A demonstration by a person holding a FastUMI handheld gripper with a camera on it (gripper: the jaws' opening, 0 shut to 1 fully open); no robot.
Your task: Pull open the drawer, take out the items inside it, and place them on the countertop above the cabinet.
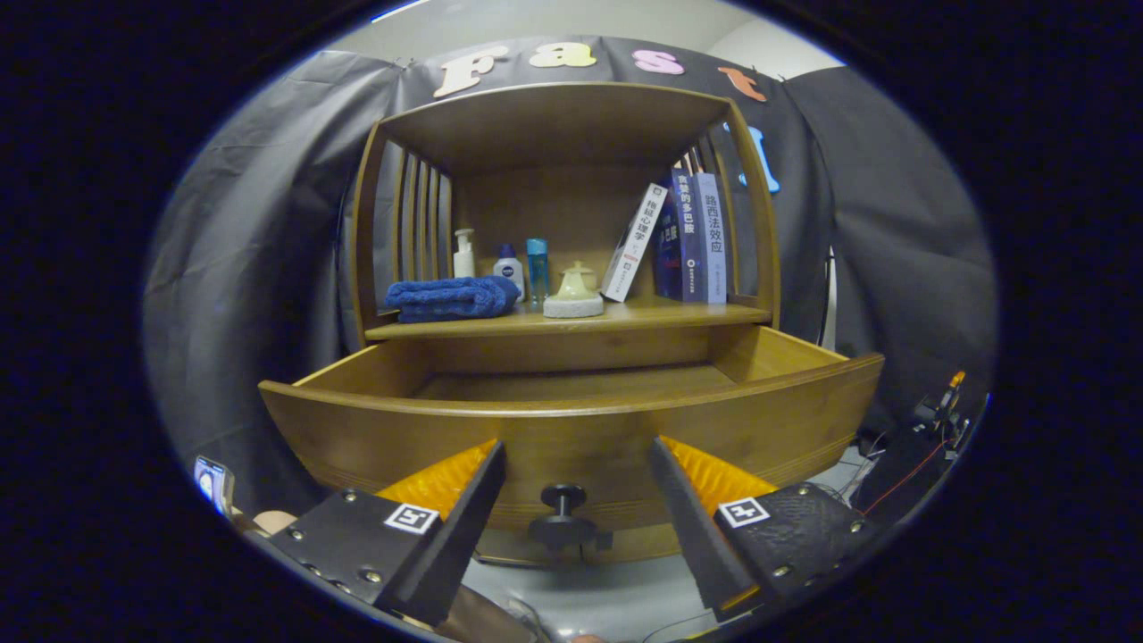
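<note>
- My gripper is open: the two fingers stand well apart and hold nothing.
- The knob sits between the fingertips, touched by neither finger as far as I can see.
- Just ahead of the fingers is the drawer, pulled out from under the shelf, so I judge the opening step done.
- Looking over the drawer front, I see only bare wood on the far part of the floor; the near part is hidden behind the front panel, so I cannot tell whether anything lies there.
- Beyond the drawer is the countertop, the goal surface, which carries a folded towel, three small bottles, a pale lidded dish and some books, one of them leaning.
- I cannot tell whether any of these came out of the drawer or simply belong there.
- My read: either the drawer is emptied and the task is near its end, or items are left low at the front. I would lift the gripper above the front panel and look down inside before deciding.
- There is free room on the countertop between the dish and the leaning book for anything left.
</note>
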